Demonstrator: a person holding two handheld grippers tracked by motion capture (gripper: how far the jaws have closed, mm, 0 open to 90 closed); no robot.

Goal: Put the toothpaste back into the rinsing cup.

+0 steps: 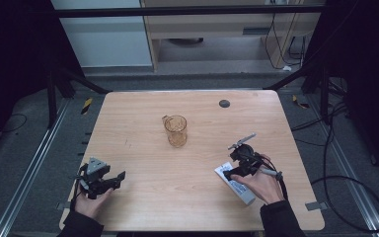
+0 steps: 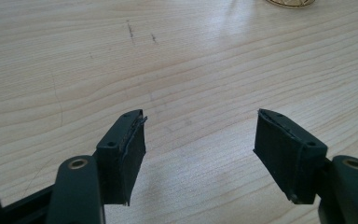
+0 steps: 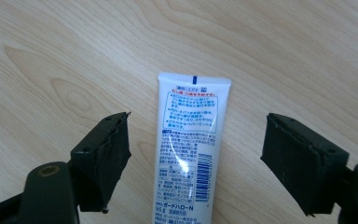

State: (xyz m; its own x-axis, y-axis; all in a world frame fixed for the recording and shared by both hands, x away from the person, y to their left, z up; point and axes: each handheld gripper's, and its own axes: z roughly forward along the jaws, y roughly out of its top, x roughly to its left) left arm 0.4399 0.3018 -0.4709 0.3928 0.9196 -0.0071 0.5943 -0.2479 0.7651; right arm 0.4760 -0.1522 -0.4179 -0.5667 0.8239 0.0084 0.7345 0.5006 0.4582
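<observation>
A white tube (image 3: 185,149) with blue and red print lies flat on the wooden table (image 1: 143,197), its crimped end pointing away from my right gripper (image 3: 196,158). That gripper stands open, one jaw on each side of the tube, not touching it. In the high view the tube (image 1: 236,185) lies at the front right, partly under my right gripper (image 1: 238,165) and hand. A clear amber glass mug (image 1: 175,130) stands upright near the table's middle. My left gripper (image 1: 114,181) rests open at the front left over bare wood. Its jaws (image 2: 200,140) hold nothing.
A small dark round disc (image 1: 224,103) sits near the table's far edge. The mug's base (image 2: 291,2) peeks in at the top of the left gripper view. Cables (image 1: 345,148) lie on the floor to the right, and metal rails (image 1: 29,163) run along the left.
</observation>
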